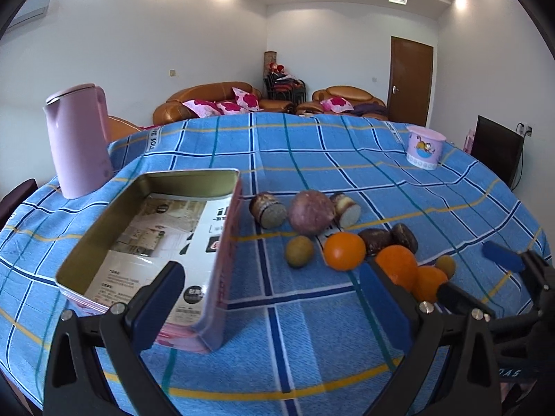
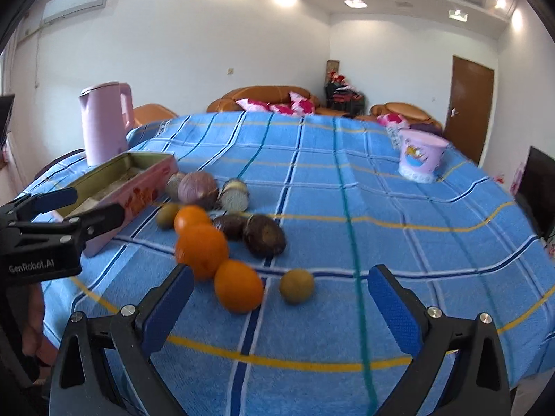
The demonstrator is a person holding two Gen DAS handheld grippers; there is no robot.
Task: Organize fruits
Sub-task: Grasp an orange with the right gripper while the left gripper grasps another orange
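My left tool [image 1: 274, 298] hung with its jaws wide apart above the desk [image 1: 347, 159] and its blue checked cloth, nothing between the pads. The left finger [image 1: 156, 305] overlapped the open pink tin [image 1: 222, 242], whose floor was lined with printed paper. Right of the tin lay the fruit: a purple round one [image 1: 311, 212] between two cut brown pieces, a kiwi [image 1: 299, 251], an orange [image 1: 344, 251], two dark fruits, and more oranges partly behind my right finger [image 1: 385, 301]. My other tool [image 1: 503, 260] showed at the right edge. A pink kettle [image 1: 78, 142] stood behind the tin, a small pink bucket [image 1: 425, 147] far right.

Pink kettle [image 1: 78, 142] and small pink bucket [image 1: 425, 147] on checked tablecloth [image 1: 312, 329]
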